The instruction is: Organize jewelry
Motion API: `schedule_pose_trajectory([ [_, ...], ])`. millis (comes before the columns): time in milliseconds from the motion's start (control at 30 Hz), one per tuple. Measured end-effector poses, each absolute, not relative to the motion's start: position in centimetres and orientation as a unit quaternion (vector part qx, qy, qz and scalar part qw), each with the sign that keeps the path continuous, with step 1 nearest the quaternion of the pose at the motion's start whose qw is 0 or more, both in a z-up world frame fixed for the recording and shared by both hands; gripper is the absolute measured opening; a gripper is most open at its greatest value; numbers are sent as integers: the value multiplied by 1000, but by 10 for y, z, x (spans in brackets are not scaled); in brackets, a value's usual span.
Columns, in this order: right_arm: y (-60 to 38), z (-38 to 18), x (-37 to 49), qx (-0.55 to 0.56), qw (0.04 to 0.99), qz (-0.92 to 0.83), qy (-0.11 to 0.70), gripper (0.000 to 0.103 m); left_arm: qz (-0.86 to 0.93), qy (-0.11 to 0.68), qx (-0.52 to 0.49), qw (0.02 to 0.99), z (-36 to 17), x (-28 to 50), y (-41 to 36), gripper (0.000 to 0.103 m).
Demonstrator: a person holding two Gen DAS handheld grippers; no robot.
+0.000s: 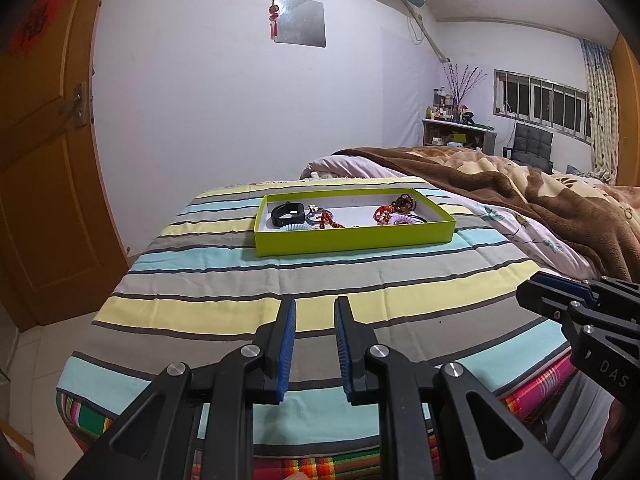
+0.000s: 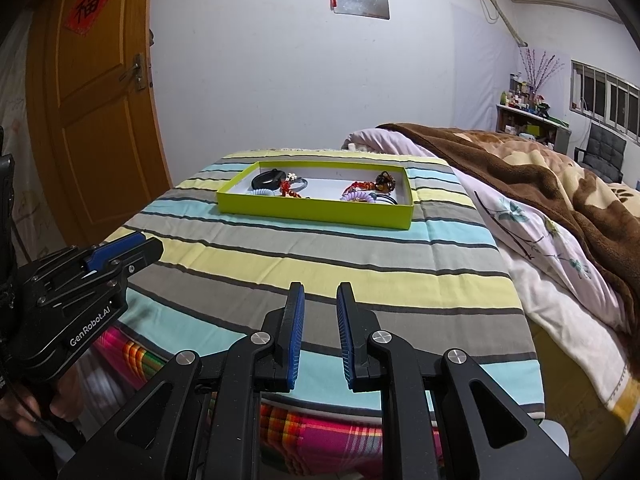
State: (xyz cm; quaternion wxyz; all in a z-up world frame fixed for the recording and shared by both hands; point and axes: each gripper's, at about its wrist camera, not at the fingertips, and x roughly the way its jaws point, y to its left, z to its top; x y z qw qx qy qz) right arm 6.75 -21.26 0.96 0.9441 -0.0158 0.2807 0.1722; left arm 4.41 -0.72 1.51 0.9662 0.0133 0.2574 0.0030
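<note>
- Bedroom setting: a striped bedspread [image 1: 304,280] in grey, pale blue and yellow covers the near end of a bed, with a white wall behind it.
- Well up the striped cloth sits a shallow lime-green tray [image 1: 354,236], white inside, its long side facing both cameras.
- Jewelry lies inside it in two loose clusters: toward the left end a black band [image 1: 285,214], a pale coiled hair tie [image 2: 259,191] and a red beaded piece [image 1: 323,220]; toward the right end a red bracelet [image 1: 384,213], a lilac coiled tie [image 2: 362,197] and a dark brown beaded ornament [image 2: 385,182].
- Both tools hover over the near edge of the bed, well short of the tray.
- Left gripper [image 1: 315,346]: blue-padded jaws stand apart with only bedspread showing between them, nothing grasped.
- Right gripper [image 2: 320,334]: jaws likewise parted and empty.
- Each tool appears at the edge of the other's view; a hand [image 2: 38,410] wraps the left one's handle.
- Further right, a brown blanket [image 2: 532,168] lies rumpled over a floral quilt [image 2: 560,264].
- A wooden door [image 2: 96,120] stands at left.
</note>
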Motion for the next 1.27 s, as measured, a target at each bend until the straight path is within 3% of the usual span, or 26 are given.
schedule_pose_trajectory([
  [1267,-209,8,70,-27,942,173,285,17,2,274,18,961,4,46,-6,19],
])
